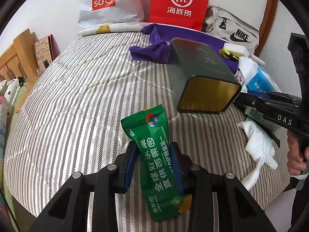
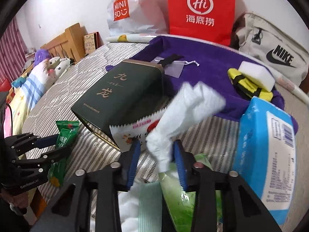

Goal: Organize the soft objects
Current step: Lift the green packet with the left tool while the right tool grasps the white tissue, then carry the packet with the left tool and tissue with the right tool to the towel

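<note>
Two grippers work over a bed with a striped quilt (image 1: 77,96), each clamped on something soft. The left gripper (image 1: 152,162) has its blue pads pressed against both sides of a green snack packet (image 1: 154,154), which pokes forward past the fingertips and trails back between the fingers, over the near middle of the quilt. The right gripper (image 2: 156,156) pinches a crumpled white cloth (image 2: 185,106), blurred at its free end, toward the quilt's right side. Directly ahead of both lies a dark green tin box (image 1: 202,71) on its side, its open gold-lined mouth facing the left gripper, right beside the spot where the right gripper works. A white serrated snack packet (image 2: 135,131) lies against the tin, just in front of the right gripper's pads. Behind the tin spreads a purple towel (image 2: 202,61) carrying a white sponge block (image 2: 256,75) and a yellow-and-black item (image 2: 247,85). A blue tissue pack (image 2: 270,145) crowds the right edge, and a pale green pack (image 2: 179,193) sits beneath the right gripper. At the far edge stand a white shopping bag (image 1: 108,3), a red paper bag (image 1: 179,2) and a grey sports bag (image 1: 231,29).
</note>
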Motion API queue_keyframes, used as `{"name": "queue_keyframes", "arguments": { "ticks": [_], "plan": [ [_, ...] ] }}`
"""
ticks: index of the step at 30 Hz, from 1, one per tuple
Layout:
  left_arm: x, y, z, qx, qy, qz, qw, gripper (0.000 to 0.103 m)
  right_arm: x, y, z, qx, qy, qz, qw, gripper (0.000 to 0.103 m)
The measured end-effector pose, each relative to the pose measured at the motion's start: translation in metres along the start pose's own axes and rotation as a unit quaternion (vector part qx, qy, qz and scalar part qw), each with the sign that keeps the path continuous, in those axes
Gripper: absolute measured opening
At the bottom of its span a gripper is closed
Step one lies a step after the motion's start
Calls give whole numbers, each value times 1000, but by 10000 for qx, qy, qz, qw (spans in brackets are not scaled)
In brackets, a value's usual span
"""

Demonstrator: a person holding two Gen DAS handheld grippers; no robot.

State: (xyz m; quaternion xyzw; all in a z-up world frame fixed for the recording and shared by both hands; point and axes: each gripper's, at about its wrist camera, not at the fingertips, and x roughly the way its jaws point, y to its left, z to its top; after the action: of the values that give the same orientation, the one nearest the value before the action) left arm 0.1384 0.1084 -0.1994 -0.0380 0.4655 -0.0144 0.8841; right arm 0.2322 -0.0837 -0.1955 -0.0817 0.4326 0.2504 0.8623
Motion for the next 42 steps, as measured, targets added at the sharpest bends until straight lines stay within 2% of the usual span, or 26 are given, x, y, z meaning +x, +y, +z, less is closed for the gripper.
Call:
{"name": "queue_keyframes", "arguments": {
  "ticks": [4, 10, 12, 18, 23, 29, 30, 35, 39, 42],
  "plan": [
    [0, -2, -1, 57, -36, 80, 9999, 34, -8, 0, -2, 20, -104, 101, 9999, 22],
    [0, -4, -1, -7, 13, 55, 10000, 36, -42, 1, -11, 54, -384, 102, 9992, 22],
    [0, -5, -1, -34, 59, 20, 10000, 40, -55, -1, -17, 82, -463, 81, 9989, 22],
    [-2, -11, -5, 26, 137, 168, 9998, 46, -90, -15, -48, 155, -608, -102, 9980, 22],
    [-1, -21, -8, 173, 140, 347, 9992, 58, -109, -31, -80, 211, -597, -260, 9977, 22],
    [-1, -23, -8, 78, 103, 478, 9988, 60, -112, -49, -121, 485, -434, -375, 9972, 22],
    [-1, -24, -8, 90, 101, 488, 9987, 59, -111, -53, -129, 561, -403, -366, 9969, 22],
    [-4, -37, -11, 302, 6, 571, 9979, 35, -103, -64, -152, 683, -237, -527, 9960, 22],
    [-5, -50, -11, 523, -4, 772, 9956, 28, -100, -65, -159, 629, -192, -561, 9963, 22],
    [-7, -53, -11, 560, 84, 697, 9960, 26, -99, -65, -162, 660, -191, -509, 9963, 22]
  ]
}}
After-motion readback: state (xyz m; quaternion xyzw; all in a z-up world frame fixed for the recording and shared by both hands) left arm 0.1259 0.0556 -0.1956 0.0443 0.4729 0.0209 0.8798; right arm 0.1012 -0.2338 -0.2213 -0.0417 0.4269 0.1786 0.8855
